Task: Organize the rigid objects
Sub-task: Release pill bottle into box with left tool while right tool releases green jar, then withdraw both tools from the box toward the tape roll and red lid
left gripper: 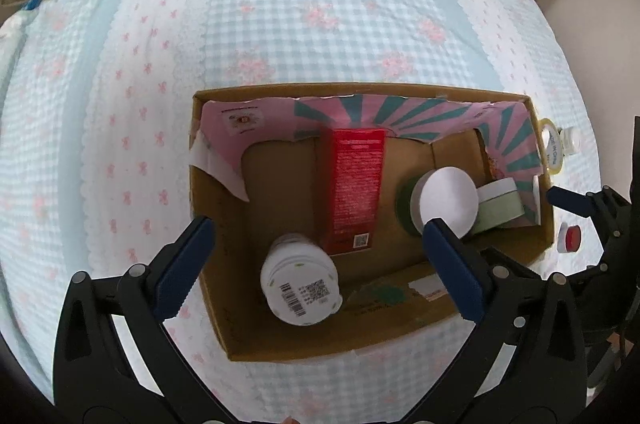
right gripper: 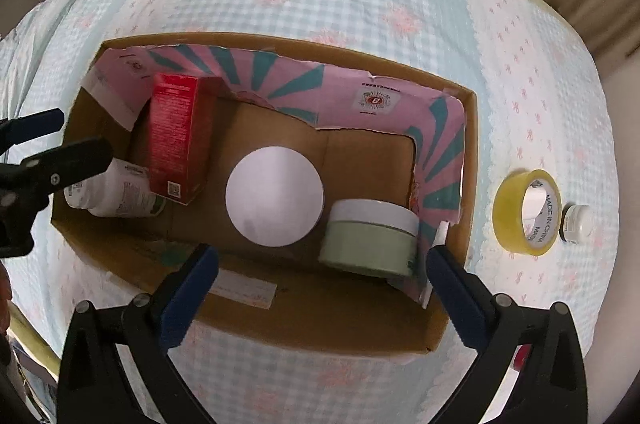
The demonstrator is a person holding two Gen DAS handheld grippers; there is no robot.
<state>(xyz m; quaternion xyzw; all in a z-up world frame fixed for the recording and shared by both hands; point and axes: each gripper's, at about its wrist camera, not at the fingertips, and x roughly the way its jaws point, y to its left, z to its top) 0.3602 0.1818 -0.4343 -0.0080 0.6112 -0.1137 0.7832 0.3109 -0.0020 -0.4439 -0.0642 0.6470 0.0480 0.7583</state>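
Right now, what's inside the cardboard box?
Inside the box: a red carton, a white bottle on its side, a white-lidded jar and a pale green jar. The bottom under them is covered, so anything there stays hidden.

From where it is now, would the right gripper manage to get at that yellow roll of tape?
Probably yes: the tape roll lies outside the box on open cloth, and the right gripper is open and empty.
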